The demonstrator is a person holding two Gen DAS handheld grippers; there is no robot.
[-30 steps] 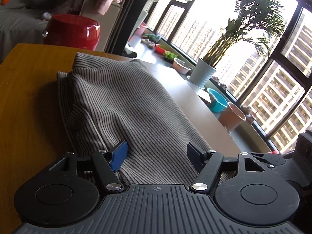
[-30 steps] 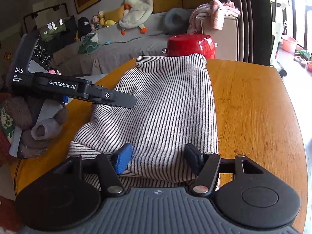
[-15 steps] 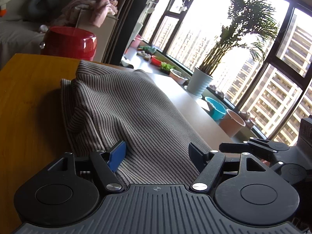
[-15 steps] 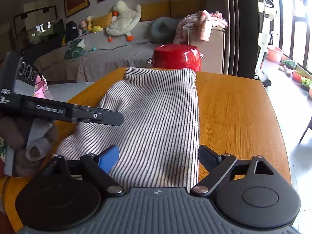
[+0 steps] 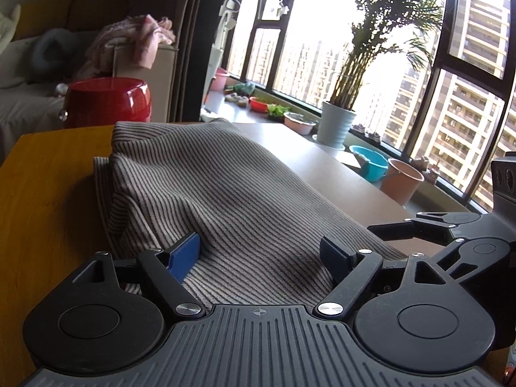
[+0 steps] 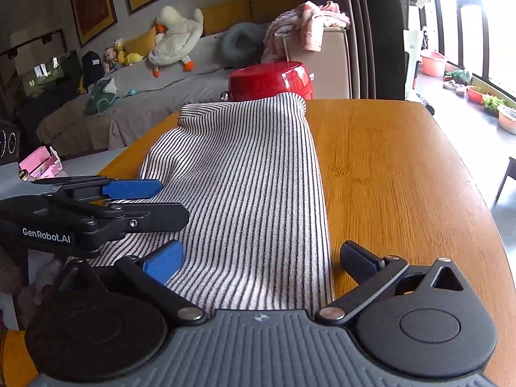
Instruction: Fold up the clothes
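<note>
A striped grey-and-white garment [image 6: 245, 174] lies folded into a long band on the wooden table [image 6: 387, 177], running away from me. In the left wrist view the garment [image 5: 225, 200] bulges up in soft folds. My right gripper [image 6: 262, 261] is open wide over the garment's near end, its right finger just past the cloth's right edge. My left gripper [image 5: 261, 254] is open too, with cloth lying between its fingers. From the right wrist view the left gripper [image 6: 161, 201] hovers at the garment's left edge. The right gripper [image 5: 435, 222] shows at the right of the left wrist view.
A red round pot [image 6: 269, 80] stands just beyond the table's far edge. Behind it is a grey sofa [image 6: 145, 96] with plush toys and a pile of pink laundry [image 6: 306, 22]. Potted plants and bowls line the window sill [image 5: 335, 125]. Bare wood lies right of the garment.
The right gripper's jaws have spread wider and let the cloth's near end settle. Both grippers have drawn back and tilted up a little; the left one now sits nearer the right.
</note>
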